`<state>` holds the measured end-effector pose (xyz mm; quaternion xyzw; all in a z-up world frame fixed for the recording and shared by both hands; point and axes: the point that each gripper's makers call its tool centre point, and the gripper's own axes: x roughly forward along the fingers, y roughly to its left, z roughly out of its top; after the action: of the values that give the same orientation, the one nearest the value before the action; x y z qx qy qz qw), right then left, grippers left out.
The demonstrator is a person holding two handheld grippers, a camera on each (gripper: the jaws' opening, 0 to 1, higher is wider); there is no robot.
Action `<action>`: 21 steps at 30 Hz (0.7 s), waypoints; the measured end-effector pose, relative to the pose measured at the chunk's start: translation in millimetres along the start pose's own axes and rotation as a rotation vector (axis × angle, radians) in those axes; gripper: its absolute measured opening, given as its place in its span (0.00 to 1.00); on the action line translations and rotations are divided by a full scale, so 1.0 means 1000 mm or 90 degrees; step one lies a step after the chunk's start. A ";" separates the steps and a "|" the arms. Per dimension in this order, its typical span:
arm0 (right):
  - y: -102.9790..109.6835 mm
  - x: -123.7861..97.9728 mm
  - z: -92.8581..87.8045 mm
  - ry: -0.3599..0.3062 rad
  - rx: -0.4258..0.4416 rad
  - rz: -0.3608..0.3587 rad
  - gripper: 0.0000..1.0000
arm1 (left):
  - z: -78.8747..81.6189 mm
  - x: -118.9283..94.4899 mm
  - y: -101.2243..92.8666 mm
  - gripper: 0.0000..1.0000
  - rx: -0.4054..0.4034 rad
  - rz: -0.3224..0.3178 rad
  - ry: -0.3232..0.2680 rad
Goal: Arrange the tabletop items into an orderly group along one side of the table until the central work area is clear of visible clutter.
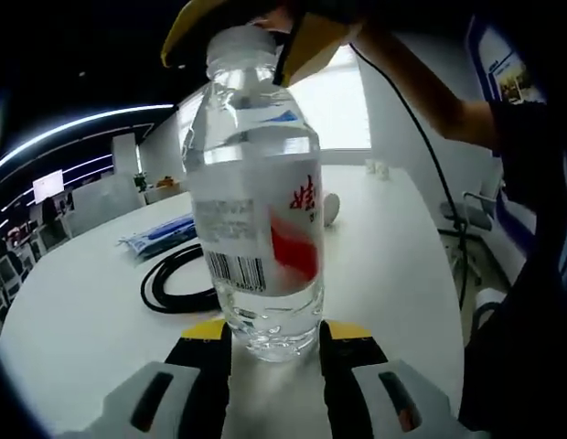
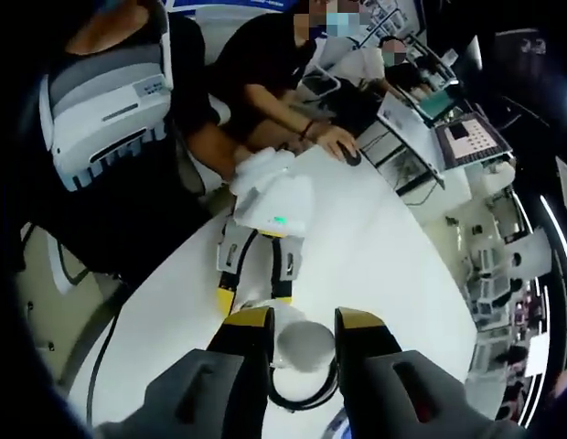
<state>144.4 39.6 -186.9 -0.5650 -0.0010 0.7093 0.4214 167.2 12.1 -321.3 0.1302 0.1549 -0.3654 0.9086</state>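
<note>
A clear water bottle (image 1: pixel 256 183) with a red-and-white label stands upright on the white table (image 1: pixel 393 265). My left gripper (image 1: pixel 274 343) is shut on its base, one yellow-tipped jaw against each side. My right gripper (image 1: pixel 251 37) comes down from above and is shut on the bottle's white cap (image 2: pixel 302 347). In the right gripper view I look straight down on that cap between my right gripper's (image 2: pixel 303 334) jaws. Beyond it, the left gripper (image 2: pixel 254 297) reaches in from the table's edge.
A coiled black cable (image 1: pixel 174 283) lies just left of the bottle, and a blue packet (image 1: pixel 160 235) lies behind the coil. A small white object (image 1: pixel 330 208) sits behind the bottle. People sit at the table's far end by a laptop (image 2: pixel 471 137). A chair (image 1: pixel 466 219) stands beside the table.
</note>
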 end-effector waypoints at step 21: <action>0.008 -0.021 -0.008 -0.066 0.061 -0.163 0.47 | 0.026 -0.016 0.005 0.43 0.003 -0.003 -0.064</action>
<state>146.6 18.1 -176.6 -0.5018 -0.0610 0.6771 0.5348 164.2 16.6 -290.7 0.1133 0.1085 -0.3739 0.9141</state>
